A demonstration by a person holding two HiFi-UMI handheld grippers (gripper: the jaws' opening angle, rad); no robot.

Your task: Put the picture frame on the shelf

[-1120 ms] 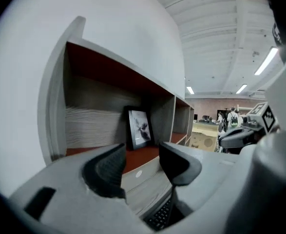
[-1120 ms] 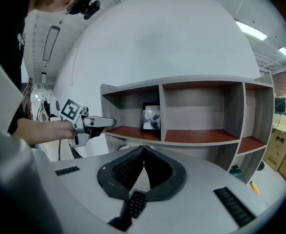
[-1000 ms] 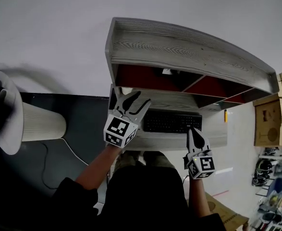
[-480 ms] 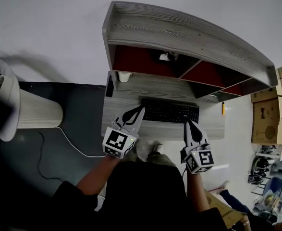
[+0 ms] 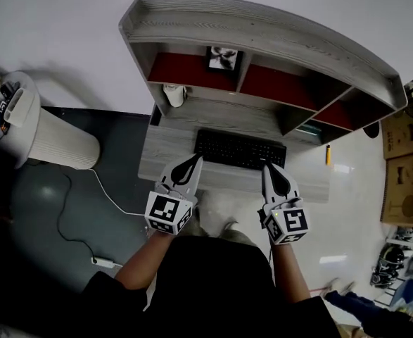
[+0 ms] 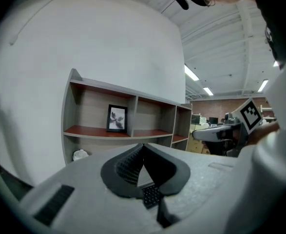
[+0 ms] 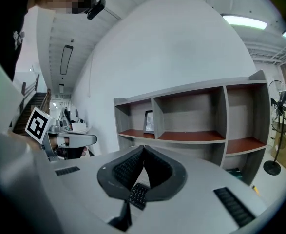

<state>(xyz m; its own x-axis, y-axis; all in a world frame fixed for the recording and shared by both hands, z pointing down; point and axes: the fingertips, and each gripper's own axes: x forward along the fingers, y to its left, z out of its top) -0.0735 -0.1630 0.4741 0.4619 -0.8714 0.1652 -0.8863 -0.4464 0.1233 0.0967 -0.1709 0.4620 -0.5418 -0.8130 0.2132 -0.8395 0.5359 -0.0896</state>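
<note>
Left gripper (image 5: 196,160) is back off the shelf! A second ago it was up at 12 o'clock, at the left end of the grey wood-grain shelf unit with reddish-brown boards (image 5: 262,30), claw spread wide. Now it hangs over the near edge of the grey wooden desk (image 5: 160,150), at 7 o'clock from the flat black keyboard (image 5: 240,150). Its claw has snapped closed: in the left gripper view the two ribbed pads (image 6: 128,165) meet at the tips, and nothing sits between them.

And there is the small black picture frame with a pale print (image 5: 222,58). It was hidden under the shelf top a second ago; now it shows clearly. It stands upright in the leftmost compartment, on the reddish board, right beside the first divider, at 12 o'clock from the keyboard. Both gripper views look straight at it, well apart from either claw.

Right gripper (image 5: 268,166) sits at 5 o'clock from the keyboard, by its near right end, much as it did before. It was closed then and is closed now, pads tip to tip and empty.

A small white cup (image 5: 172,94) sits on the desk under the shelf's left end, at 10 o'clock from the keyboard.
</note>
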